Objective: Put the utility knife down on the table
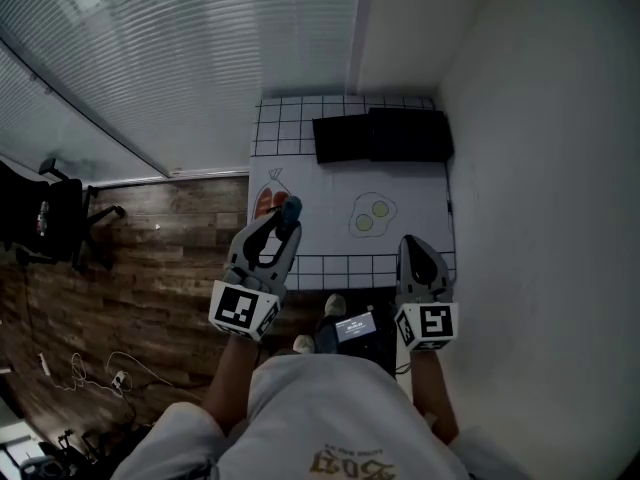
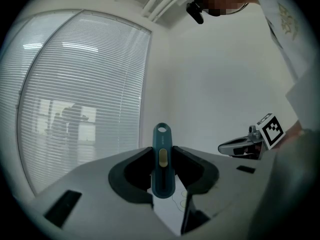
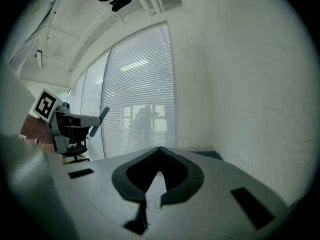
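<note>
A teal utility knife (image 1: 290, 210) with a yellow slider stands upright above the table's near left part, and my left gripper (image 1: 284, 224) is shut on it. In the left gripper view the utility knife (image 2: 162, 161) is clamped between the two dark jaws of the left gripper (image 2: 162, 153), its ringed end sticking up past them. My right gripper (image 1: 416, 242) hovers over the table's near right corner, shut with nothing in it. In the right gripper view the tips of the right gripper (image 3: 160, 149) meet, and the left gripper (image 3: 70, 124) with the knife (image 3: 98, 121) shows at the left.
The table carries a white mat (image 1: 330, 183) with a grid border and a fried-egg drawing (image 1: 372, 213). Black boxes (image 1: 382, 135) lie along its far edge. A white wall (image 1: 540, 168) runs close on the right. An office chair (image 1: 50, 218) and cables (image 1: 100, 373) are on the wooden floor to the left.
</note>
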`<action>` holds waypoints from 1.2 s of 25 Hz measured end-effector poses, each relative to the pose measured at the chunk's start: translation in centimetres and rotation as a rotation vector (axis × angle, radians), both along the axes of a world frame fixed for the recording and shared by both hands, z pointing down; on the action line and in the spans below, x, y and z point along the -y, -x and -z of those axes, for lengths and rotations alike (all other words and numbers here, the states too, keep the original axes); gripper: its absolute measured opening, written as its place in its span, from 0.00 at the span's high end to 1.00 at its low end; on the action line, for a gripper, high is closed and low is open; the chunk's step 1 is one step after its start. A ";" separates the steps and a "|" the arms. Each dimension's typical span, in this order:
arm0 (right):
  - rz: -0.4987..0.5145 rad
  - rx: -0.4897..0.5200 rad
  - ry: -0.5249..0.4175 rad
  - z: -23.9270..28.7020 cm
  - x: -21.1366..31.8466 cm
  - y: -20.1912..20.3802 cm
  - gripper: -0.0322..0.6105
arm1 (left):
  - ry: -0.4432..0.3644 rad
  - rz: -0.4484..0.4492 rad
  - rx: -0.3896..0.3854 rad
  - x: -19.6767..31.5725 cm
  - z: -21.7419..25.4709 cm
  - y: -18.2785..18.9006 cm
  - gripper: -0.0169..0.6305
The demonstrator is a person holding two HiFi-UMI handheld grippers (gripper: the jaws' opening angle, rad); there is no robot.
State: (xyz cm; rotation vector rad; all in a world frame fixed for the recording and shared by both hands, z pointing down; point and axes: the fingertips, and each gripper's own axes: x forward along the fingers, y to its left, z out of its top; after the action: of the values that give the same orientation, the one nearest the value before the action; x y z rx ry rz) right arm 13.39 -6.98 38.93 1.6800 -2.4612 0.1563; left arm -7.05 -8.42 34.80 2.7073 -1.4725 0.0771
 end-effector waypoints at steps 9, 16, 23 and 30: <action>0.052 -0.018 0.031 -1.6 2.9 -1.0 0.94 | 0.001 0.033 0.028 3.2 -0.8 -0.9 0.77; 0.066 -0.017 0.036 -1.6 4.4 -0.8 0.94 | 0.025 0.053 0.030 3.9 -0.8 -0.7 0.77; 0.058 -0.022 0.039 -1.9 6.1 0.0 0.94 | 0.045 0.043 0.050 5.0 -2.7 0.3 0.77; 0.040 -0.021 0.075 -2.9 7.7 0.5 0.94 | 0.098 0.000 0.067 6.4 -4.8 -0.1 0.77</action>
State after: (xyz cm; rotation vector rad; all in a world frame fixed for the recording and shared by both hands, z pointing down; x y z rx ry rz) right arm 12.88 -14.65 41.79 1.5937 -2.4396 0.2216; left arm -6.92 -14.84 39.65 2.6516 -1.4447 0.2351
